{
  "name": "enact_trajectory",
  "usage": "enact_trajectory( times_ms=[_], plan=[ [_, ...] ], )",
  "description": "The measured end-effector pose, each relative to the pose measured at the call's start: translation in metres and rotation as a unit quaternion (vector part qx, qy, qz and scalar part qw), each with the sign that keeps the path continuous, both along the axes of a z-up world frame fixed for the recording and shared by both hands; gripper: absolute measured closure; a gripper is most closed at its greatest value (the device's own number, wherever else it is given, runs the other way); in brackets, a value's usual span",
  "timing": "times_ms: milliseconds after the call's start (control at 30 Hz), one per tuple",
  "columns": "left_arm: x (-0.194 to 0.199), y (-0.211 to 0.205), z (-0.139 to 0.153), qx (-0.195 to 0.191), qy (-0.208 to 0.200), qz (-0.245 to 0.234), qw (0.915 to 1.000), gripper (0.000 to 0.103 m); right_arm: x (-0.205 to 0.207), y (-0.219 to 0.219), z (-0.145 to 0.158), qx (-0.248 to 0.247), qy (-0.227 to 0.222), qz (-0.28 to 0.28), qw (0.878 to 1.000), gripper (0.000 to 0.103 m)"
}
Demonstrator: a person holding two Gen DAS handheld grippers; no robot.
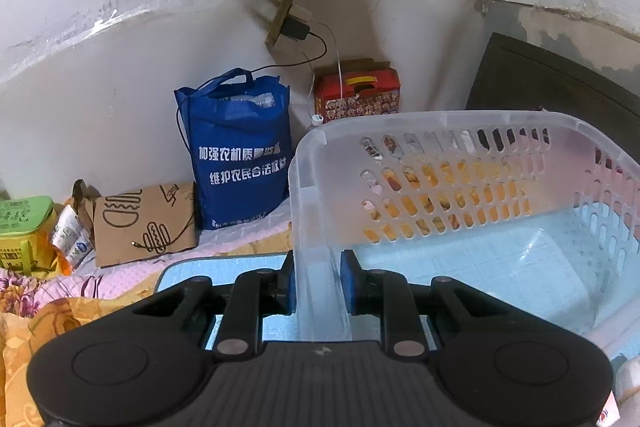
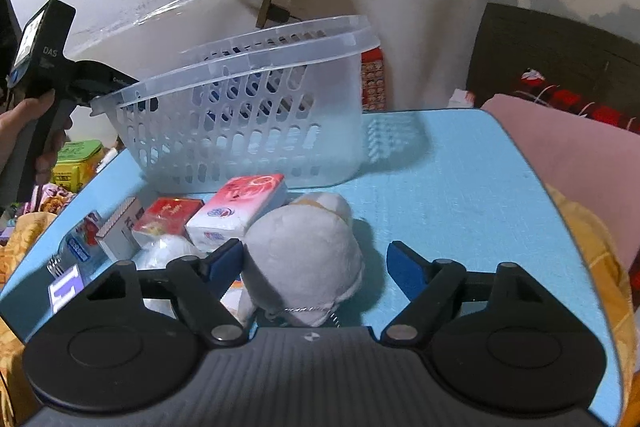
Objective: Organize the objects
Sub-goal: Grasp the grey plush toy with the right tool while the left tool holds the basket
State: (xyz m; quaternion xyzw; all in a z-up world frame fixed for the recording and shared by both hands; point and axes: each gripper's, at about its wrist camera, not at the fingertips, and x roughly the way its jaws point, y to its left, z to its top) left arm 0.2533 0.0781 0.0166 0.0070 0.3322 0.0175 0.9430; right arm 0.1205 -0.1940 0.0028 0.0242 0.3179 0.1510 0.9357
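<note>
Left hand-held gripper (image 1: 318, 283) clamps the basket (image 1: 460, 163) wall, likely to steady or tilt it for loading. Basket sits on the blue table (image 2: 460, 187), empty. Right hand-held gripper (image 2: 316, 263), jaws apart, straddles the plush toy (image 2: 304, 259), not pinching. Only the right view shows the toy, tissue pack (image 2: 240, 207) and small boxes just beside the basket.

The left gripper's handle (image 2: 40, 63) reads "DAS"; the blue bag (image 1: 240, 155) carries white Chinese print.

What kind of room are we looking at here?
Probably a lived-in bedroom at home: a floral bedspread, a pink pillow and a dark headboard surround the blue mat, beneath scuffed, peeling walls.
</note>
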Motion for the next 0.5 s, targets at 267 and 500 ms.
enact_trajectory(
  times_ms=[267,500],
  plan=[
    [0.002,0.006,-0.003,-0.023,0.002,-0.017,0.9996,0.076,0.005,0.007,-0.007,-0.022,0.022,0.020,0.999,0.029],
    [0.001,0.006,-0.005,-0.025,-0.009,-0.010,0.9996,0.080,-0.003,-0.006,0.011,-0.014,-0.003,0.009,1.000,0.030]
  ],
)
